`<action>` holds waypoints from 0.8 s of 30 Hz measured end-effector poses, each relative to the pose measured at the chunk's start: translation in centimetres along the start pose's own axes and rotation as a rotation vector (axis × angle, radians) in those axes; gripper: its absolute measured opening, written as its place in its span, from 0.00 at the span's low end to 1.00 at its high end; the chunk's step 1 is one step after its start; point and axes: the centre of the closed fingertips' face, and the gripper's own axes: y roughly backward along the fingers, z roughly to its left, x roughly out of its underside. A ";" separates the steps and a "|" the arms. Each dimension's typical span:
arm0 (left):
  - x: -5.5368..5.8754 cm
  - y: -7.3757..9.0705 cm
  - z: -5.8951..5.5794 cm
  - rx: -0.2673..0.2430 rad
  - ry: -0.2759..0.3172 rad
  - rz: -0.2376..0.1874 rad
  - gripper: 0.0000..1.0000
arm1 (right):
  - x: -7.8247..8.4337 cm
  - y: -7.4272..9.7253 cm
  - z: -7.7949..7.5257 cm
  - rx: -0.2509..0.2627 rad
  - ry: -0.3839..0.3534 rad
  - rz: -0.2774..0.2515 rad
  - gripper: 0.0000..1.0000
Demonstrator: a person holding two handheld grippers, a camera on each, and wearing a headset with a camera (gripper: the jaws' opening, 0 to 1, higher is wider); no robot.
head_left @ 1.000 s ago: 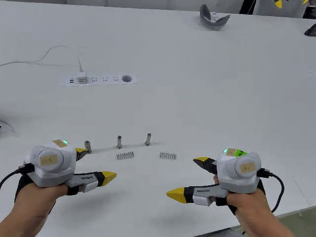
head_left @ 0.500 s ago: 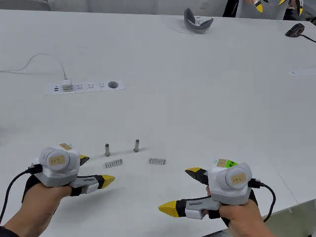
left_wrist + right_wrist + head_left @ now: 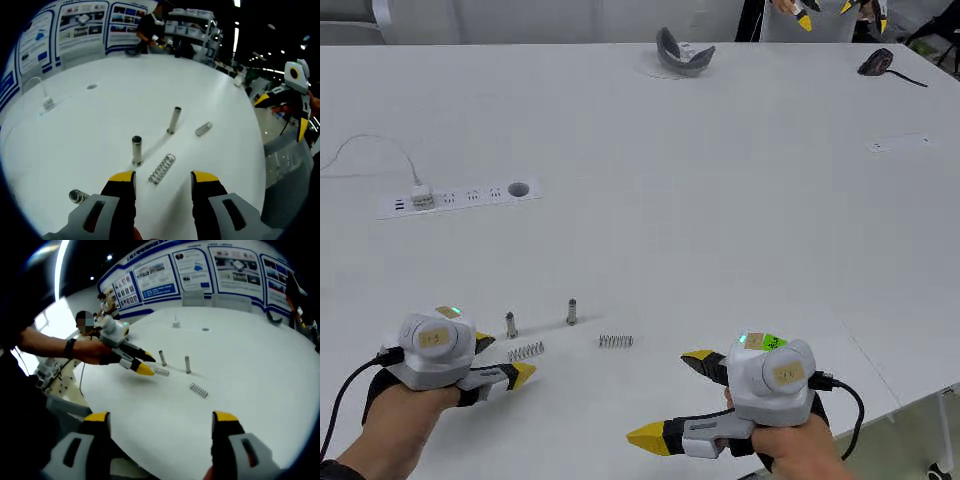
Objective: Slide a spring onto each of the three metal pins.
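Edging forward, the left gripper [image 3: 163, 176] has brought its open jaws just short of the nearest spring [image 3: 161, 169], ready for a pickup. The right gripper [image 3: 161, 416] waits, also open.

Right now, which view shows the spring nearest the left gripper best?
The left gripper view: the spring lies large just ahead of the open left gripper, coils distinct. The head view shows it small, beside that gripper's yellow tip; the right gripper view shows it tiny and distant.

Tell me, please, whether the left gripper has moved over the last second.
Yes: the left gripper has moved forward toward the nearer small coiled metal spring, now just ahead of its tips.
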 end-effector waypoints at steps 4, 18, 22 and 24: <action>0.2 -0.8 0.0 -0.005 0.005 0.009 0.39 | 0.1 0.2 -0.1 0.002 -0.005 -0.002 0.85; 1.4 -1.7 0.3 -0.068 -0.086 0.076 0.15 | 0.5 0.5 0.0 -0.011 0.023 0.022 0.85; 1.3 -1.5 0.3 -0.074 -0.041 0.070 0.11 | 1.0 0.2 0.4 -0.027 0.027 0.032 0.85; 1.5 -1.4 0.5 -0.084 -0.025 0.073 0.11 | 1.1 0.0 0.6 -0.033 0.031 0.036 0.85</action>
